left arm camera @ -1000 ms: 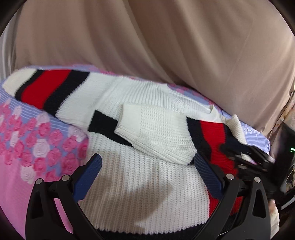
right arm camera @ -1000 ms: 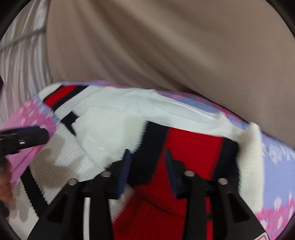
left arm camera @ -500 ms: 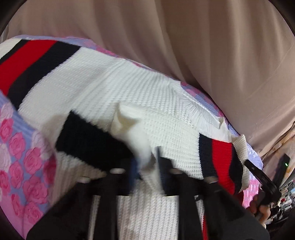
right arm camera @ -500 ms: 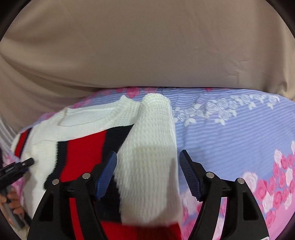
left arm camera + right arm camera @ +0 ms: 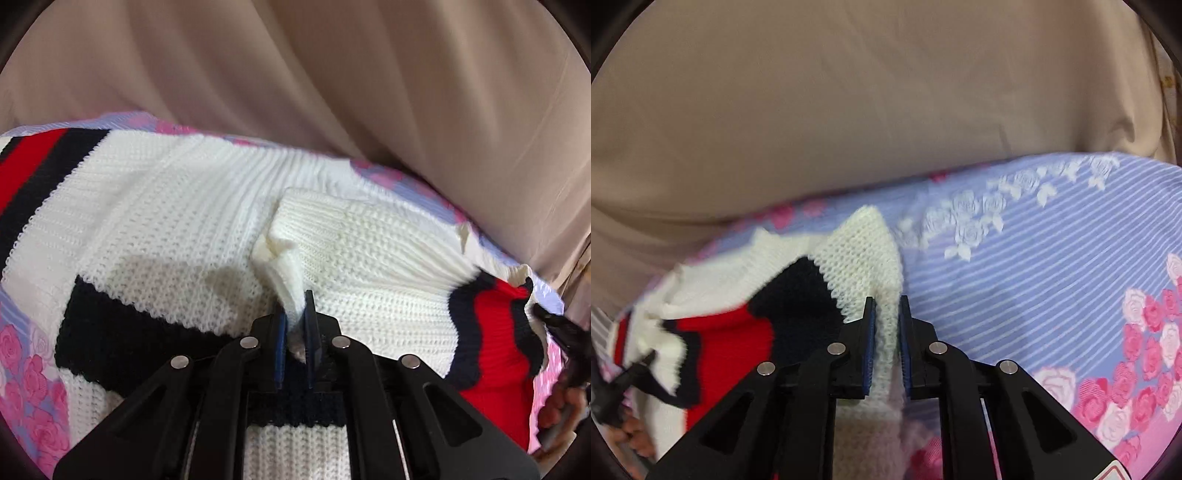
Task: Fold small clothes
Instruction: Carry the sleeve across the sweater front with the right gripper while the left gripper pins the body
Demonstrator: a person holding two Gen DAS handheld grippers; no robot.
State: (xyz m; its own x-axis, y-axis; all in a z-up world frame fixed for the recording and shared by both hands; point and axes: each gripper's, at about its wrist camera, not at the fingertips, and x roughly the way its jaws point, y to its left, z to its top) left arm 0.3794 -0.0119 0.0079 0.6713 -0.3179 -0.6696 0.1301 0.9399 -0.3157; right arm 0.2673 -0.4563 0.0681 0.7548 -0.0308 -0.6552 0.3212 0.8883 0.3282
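Observation:
A white knit sweater [image 5: 177,229] with red and navy stripes lies spread on the bed. One sleeve [image 5: 369,258] is folded across its body. My left gripper [image 5: 295,306] is shut on the white cuff of that folded sleeve. In the right wrist view my right gripper [image 5: 885,314] is shut on the sweater's white knit edge [image 5: 864,251] beside the red and navy band [image 5: 746,332], at the sweater's right side. The other gripper shows as a dark tip at the far right of the left wrist view [image 5: 554,321].
The bed has a floral sheet, blue striped with pink and white roses [image 5: 1052,295]. A beige curtain [image 5: 332,92] hangs close behind the bed's far edge. A hand shows at the lower left of the right wrist view [image 5: 631,432].
Both grippers have closed: the left on the folded sleeve's cuff, the right on the sweater's white edge, which it straddled open half a second ago.

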